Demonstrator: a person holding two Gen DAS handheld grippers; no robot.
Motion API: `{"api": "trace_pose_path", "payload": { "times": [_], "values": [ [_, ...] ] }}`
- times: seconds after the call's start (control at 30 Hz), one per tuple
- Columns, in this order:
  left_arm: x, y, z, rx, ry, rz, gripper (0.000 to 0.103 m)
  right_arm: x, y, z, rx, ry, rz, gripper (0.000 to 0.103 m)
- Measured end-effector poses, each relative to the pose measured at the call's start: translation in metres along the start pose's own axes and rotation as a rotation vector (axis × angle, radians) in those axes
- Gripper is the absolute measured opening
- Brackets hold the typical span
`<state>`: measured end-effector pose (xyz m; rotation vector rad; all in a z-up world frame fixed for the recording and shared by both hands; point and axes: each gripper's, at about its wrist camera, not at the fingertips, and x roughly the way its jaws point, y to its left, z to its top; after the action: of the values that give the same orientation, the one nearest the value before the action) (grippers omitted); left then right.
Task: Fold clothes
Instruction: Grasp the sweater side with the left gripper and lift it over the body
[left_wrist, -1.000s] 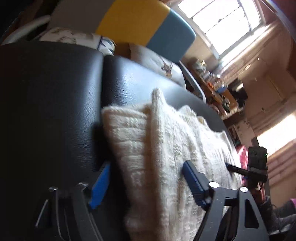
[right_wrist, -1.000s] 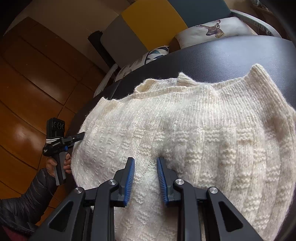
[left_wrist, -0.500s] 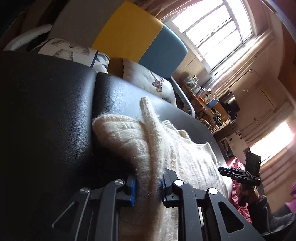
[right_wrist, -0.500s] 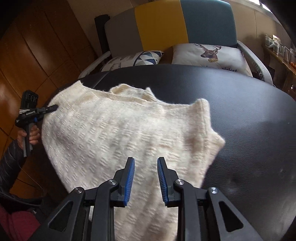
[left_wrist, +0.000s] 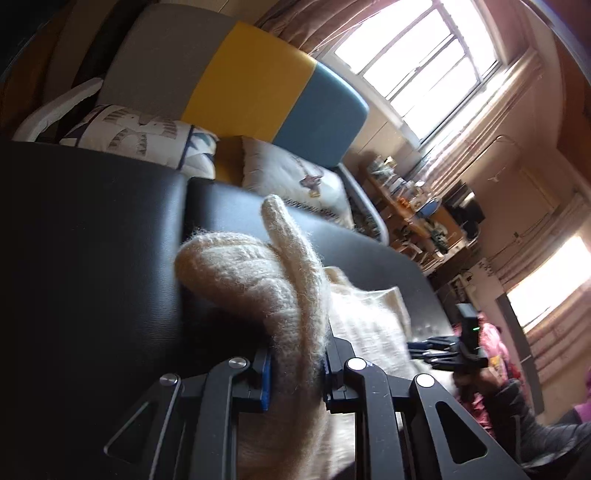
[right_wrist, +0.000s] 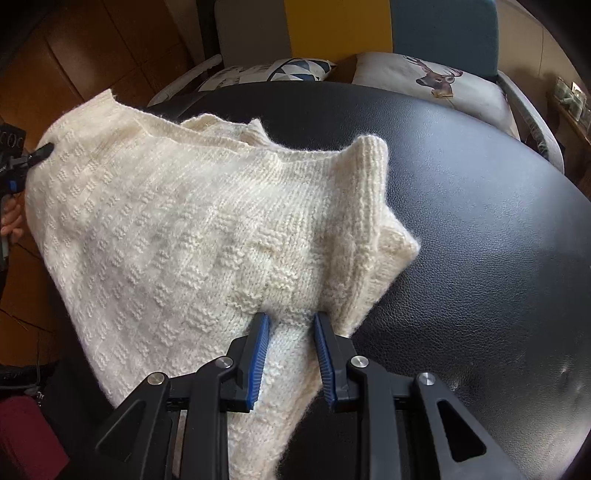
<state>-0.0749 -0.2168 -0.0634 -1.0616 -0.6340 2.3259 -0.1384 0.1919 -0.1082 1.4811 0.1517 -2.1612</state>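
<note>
A: Left wrist view, status?
B: Left gripper clamped on a bunched fold of the cream knitted sweater, raised off the black leather tabletop. Its jaws closed within the last second.

A: Right wrist view?
B: Right gripper pinches the sweater's near edge. The garment spreads across the tabletop's left half, with the striped sofa beyond.

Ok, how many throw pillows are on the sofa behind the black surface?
2. A geometric-print pillow sits toward the grey end of the sofa, and a deer-print pillow sits beside it toward the blue end. Others may be hidden behind the black surface.
</note>
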Motion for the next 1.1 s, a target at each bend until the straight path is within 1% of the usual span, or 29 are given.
{"api": "trace_pose_path", "payload": {
  "times": [0.13,0.23,0.33,0.47,0.63,0.8,0.87,0.93,1.03,1.07,1.1],
  "values": [
    [0.000,-0.038,0.005,-0.015,-0.044,-0.075,0.020,0.001,0.000,-0.002,0.004,0.003,-0.023,0.026],
    [0.009,-0.070,0.010,-0.026,-0.066,-0.123,0.020,0.000,-0.005,-0.006,0.038,-0.022,-0.013,0.026],
    [0.029,-0.097,0.019,-0.056,-0.056,-0.167,0.020,-0.001,-0.010,-0.011,0.072,-0.053,0.002,0.026],
    [0.068,-0.137,0.025,-0.065,-0.012,-0.189,0.019,-0.003,-0.017,-0.016,0.112,-0.101,0.037,0.026],
    [0.125,-0.178,0.015,-0.062,0.058,-0.134,0.019,-0.005,-0.027,-0.027,0.166,-0.158,0.101,0.026],
    [0.175,-0.190,0.000,-0.104,0.113,-0.071,0.019,-0.003,-0.027,-0.031,0.207,-0.200,0.152,0.026],
    [0.189,-0.195,-0.007,-0.120,0.130,-0.037,0.019,-0.001,-0.029,-0.031,0.217,-0.215,0.172,0.026],
    [0.203,-0.203,-0.017,-0.117,0.155,-0.004,0.019,-0.001,-0.030,-0.032,0.223,-0.227,0.188,0.026],
    [0.222,-0.220,-0.033,-0.068,0.199,0.060,0.019,-0.001,-0.034,-0.034,0.230,-0.237,0.206,0.026],
    [0.226,-0.224,-0.037,-0.068,0.206,0.078,0.021,-0.001,-0.035,-0.035,0.233,-0.240,0.213,0.026],
    [0.228,-0.225,-0.040,-0.082,0.217,0.058,0.025,-0.002,-0.036,-0.035,0.234,-0.243,0.221,0.026]
  ]
}}
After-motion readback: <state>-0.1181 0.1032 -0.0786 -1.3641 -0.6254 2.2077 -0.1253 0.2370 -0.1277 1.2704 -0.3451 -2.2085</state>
